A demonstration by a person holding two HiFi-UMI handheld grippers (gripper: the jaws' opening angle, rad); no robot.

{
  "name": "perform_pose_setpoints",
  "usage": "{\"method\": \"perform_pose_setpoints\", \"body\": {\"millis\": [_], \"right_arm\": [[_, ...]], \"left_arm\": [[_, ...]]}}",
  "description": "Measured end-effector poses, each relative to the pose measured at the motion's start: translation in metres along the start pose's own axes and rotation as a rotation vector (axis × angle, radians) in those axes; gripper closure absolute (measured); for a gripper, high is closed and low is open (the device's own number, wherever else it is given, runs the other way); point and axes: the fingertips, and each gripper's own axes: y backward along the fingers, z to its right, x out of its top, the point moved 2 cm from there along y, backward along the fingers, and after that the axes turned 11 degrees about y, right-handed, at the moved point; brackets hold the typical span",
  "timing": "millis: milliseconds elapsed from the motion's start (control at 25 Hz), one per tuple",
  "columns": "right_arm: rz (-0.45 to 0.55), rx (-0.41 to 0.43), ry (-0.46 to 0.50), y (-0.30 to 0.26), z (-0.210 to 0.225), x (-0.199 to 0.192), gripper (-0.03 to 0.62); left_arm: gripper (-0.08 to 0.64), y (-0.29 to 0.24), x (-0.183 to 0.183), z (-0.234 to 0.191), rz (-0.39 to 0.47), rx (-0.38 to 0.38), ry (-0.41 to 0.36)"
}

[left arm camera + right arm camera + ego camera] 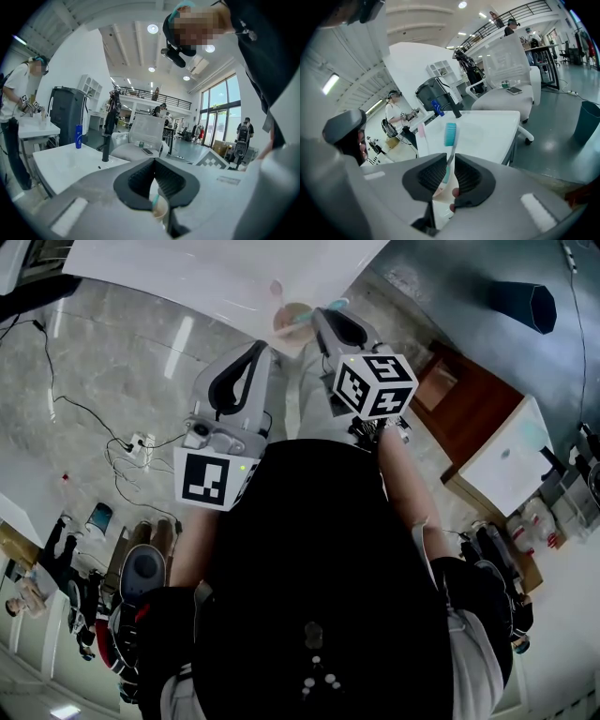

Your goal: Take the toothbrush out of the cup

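A beige cup (292, 320) stands near the edge of the white table (187, 268) with a teal toothbrush (333, 306) and a pink toothbrush (277, 287) in it. My right gripper (323, 315) reaches over the cup. In the right gripper view my right gripper (450, 157) is shut on the teal toothbrush (450, 133) at its handle, with the cup (440, 194) below and the pink toothbrush (422, 131) to the left. My left gripper (260, 346) hangs just short of the cup, shut and empty. In the left gripper view the cup (161, 213) shows behind my left gripper (154, 161).
A blue bottle (78, 136) and a black upright fitting (105, 150) stand farther along the table. A white office chair (506, 79) and a dark bin (587, 122) sit beyond the table edge. Cables (131, 442) lie on the floor. Other people work at nearby tables.
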Motion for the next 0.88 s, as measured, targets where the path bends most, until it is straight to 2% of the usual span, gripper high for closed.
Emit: {"method": "perform_pose_setpoints", "body": {"millis": [880], "right_arm": [[0.044, -0.013, -0.009, 0.004, -0.011, 0.010, 0.563]], "left_arm": [[0.558, 0.012, 0.004, -0.003, 0.017, -0.011, -0.021]]}}
